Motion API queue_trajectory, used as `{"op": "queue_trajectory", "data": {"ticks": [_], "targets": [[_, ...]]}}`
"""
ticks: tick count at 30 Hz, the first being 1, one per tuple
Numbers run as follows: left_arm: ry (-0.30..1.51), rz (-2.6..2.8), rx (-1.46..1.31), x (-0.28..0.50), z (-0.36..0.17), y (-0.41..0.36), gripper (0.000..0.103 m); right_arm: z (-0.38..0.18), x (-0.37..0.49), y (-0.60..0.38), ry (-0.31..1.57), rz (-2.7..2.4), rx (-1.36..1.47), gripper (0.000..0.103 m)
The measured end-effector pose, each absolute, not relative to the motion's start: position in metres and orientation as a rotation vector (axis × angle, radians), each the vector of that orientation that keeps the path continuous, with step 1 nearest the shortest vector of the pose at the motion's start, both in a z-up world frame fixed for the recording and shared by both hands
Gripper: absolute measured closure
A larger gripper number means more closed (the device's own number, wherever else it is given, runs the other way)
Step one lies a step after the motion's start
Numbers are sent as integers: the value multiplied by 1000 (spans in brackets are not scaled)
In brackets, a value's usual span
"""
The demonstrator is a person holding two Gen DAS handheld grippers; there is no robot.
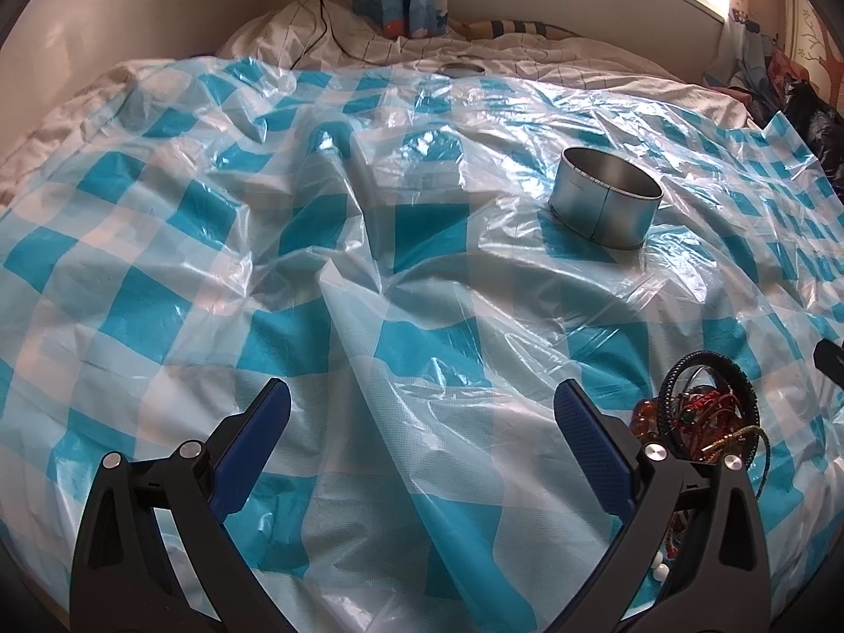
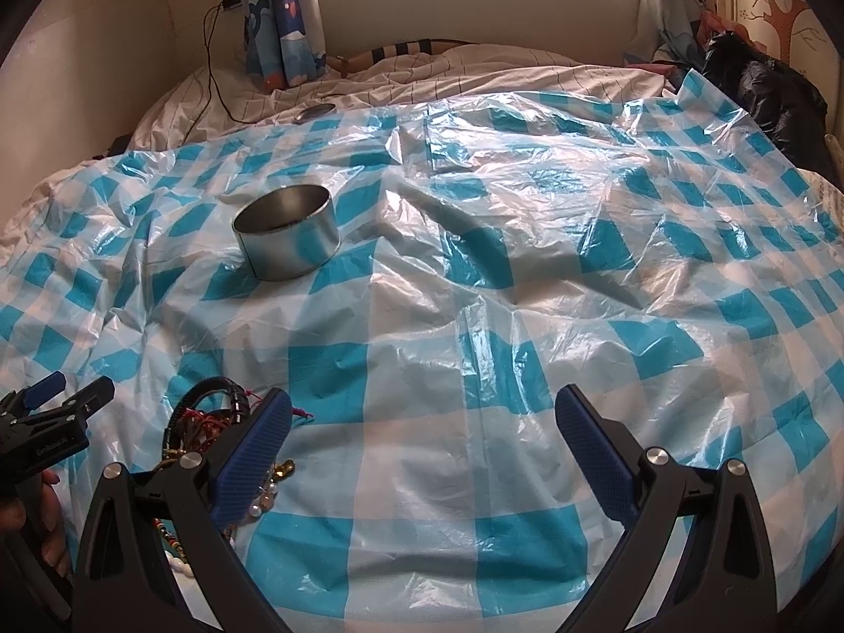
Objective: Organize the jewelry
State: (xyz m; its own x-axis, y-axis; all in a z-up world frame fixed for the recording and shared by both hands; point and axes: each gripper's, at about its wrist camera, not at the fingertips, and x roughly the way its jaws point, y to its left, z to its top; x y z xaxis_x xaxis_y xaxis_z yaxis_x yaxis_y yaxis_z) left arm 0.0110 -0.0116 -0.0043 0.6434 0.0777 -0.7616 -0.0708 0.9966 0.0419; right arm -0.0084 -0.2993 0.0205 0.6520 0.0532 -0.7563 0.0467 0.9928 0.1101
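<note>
Left wrist view shows a bed (image 1: 606,60) covered by a crinkled blue-and-white checked plastic sheet (image 1: 369,274). On the sheet, ahead and to the right, stands an open round metal tin (image 1: 604,205), upright. The left claw (image 1: 422,438) is spread wide with nothing between its blue pads, hovering over bare sheet. A tangled heap of jewelry (image 1: 707,416), black cord rings, red thread and amber beads, lies just beside the outer side of its right finger, partly hidden behind it.

In the right wrist view the right claw (image 2: 422,438) is also spread wide and empty. The same jewelry (image 2: 211,422) lies against its left finger, between the two claws. The tin (image 2: 287,232) sits farther off, ahead and left.
</note>
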Motion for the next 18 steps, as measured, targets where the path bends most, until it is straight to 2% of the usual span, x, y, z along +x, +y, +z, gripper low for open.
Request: {"op": "queue_trajectory", "data": {"ticks": [7,15,18], "targets": [[798,39,78,13,10,-22,7,19,9,-309,865,19,-11,7],[837,-93,127,40,7,-45,7,18,21,-306,872,220,65,7],[840,-106,123,58,8,-51,7,15,20,-284,872,290,-4,7]]}}
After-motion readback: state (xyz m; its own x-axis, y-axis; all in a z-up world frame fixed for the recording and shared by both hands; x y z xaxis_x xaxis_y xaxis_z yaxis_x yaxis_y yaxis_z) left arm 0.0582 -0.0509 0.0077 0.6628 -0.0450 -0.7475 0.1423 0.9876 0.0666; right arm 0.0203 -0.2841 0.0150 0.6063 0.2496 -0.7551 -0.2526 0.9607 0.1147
